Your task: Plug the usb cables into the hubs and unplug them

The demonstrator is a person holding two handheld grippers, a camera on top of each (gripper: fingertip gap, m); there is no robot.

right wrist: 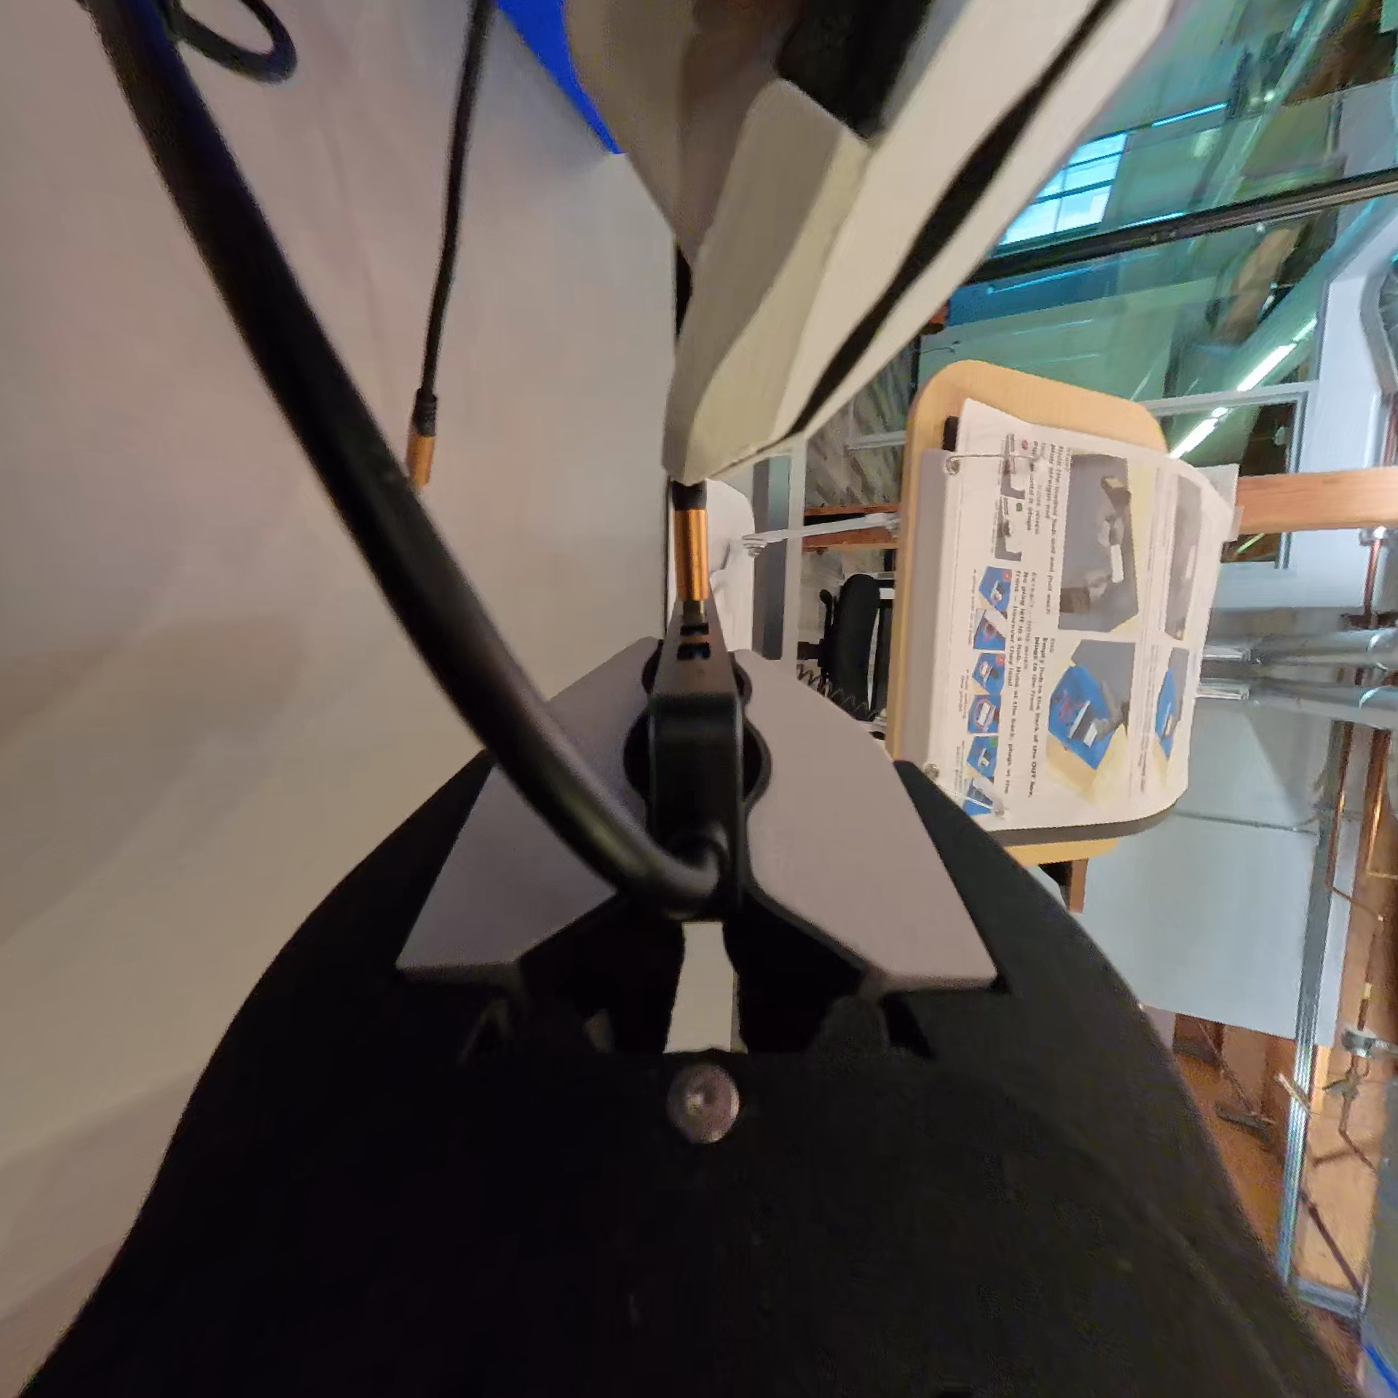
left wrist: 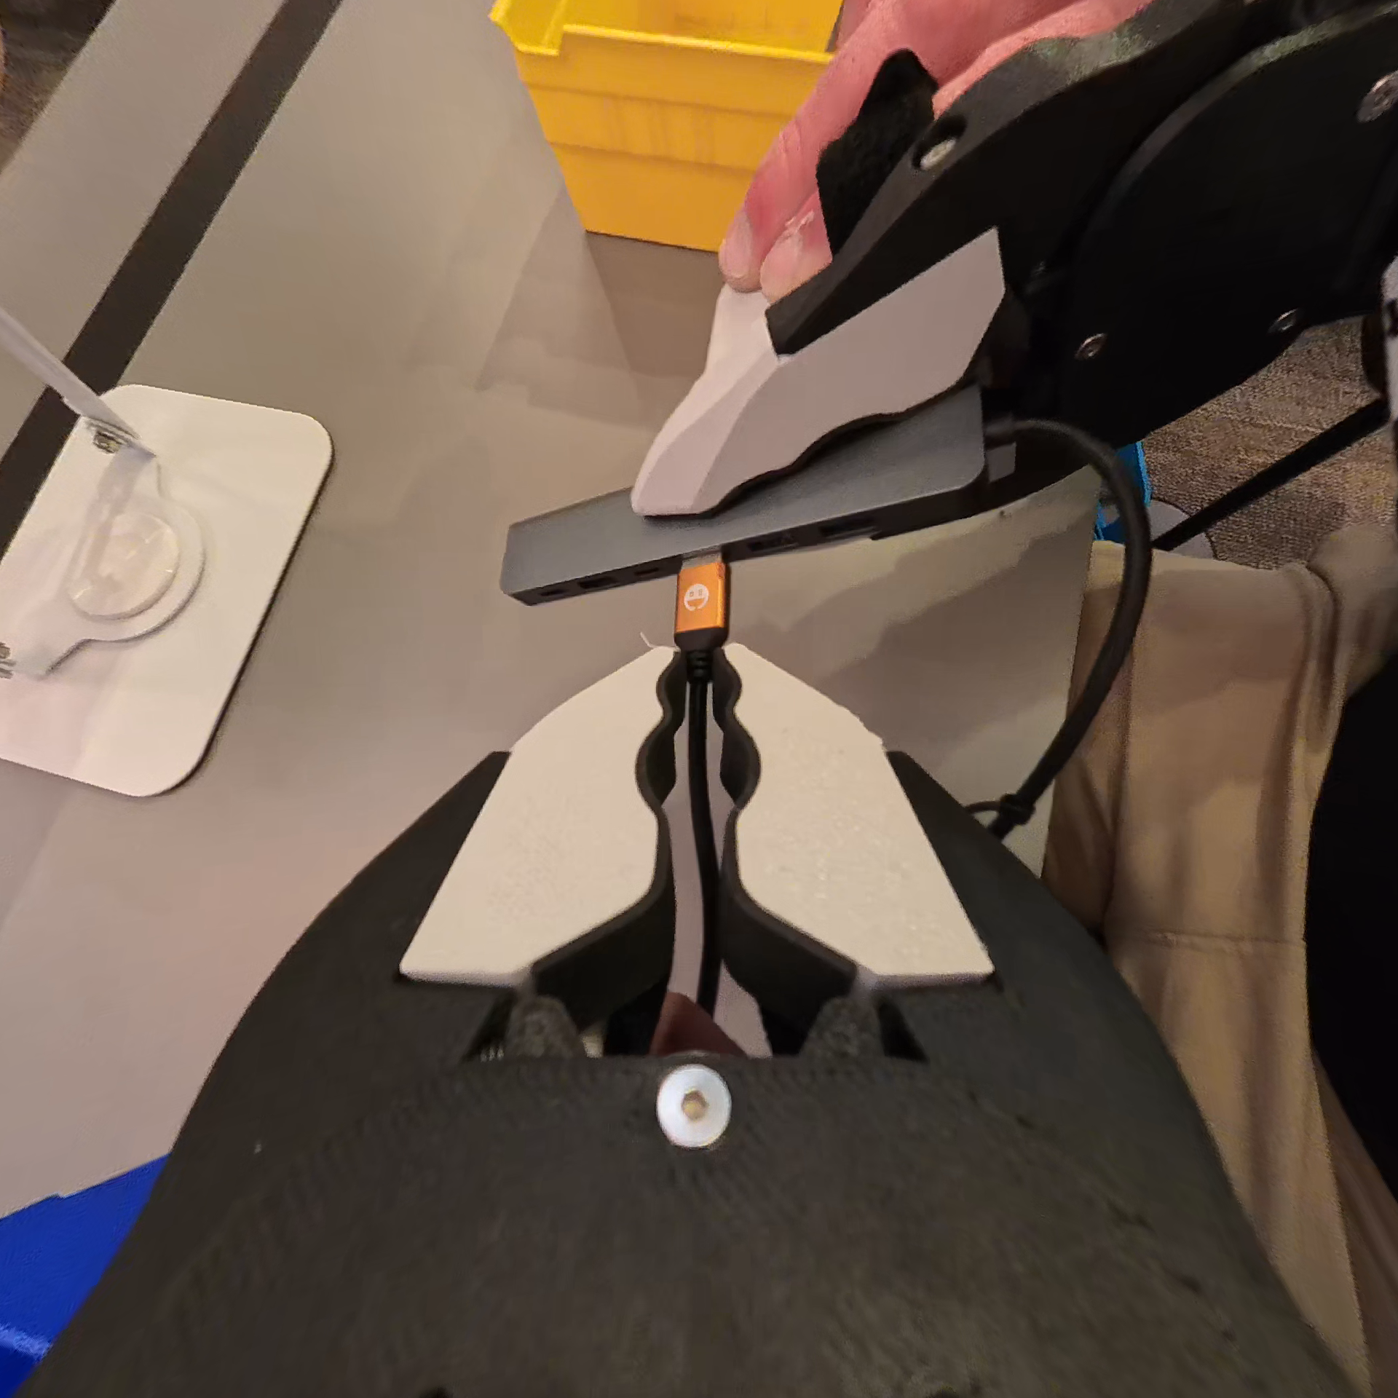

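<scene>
A dark grey USB hub (left wrist: 575,545) is held in the air above the grey table (left wrist: 424,340). My right gripper (right wrist: 692,650) is shut on the hub's far end; its upper finger (left wrist: 794,393) lies on top of the hub. An orange USB plug (left wrist: 700,601) sits with its metal tip in a port on the hub's near side. My left gripper (left wrist: 697,660) is shut on the plug's black cable (left wrist: 700,756) just behind the plug. In the right wrist view the plug (right wrist: 690,552) stands between the hub's edge (right wrist: 692,726) and the left gripper's fingers (right wrist: 756,340).
A yellow bin (left wrist: 666,113) stands at the back, a white stand base (left wrist: 166,567) at the left and a blue bin (left wrist: 45,1286) at the lower left. The hub's own thick cable (right wrist: 302,363) loops away. A second orange-ended cable (right wrist: 418,454) hangs nearby. An instruction sheet (right wrist: 1059,620) stands behind. About 5 cm separates my left fingertips from my right.
</scene>
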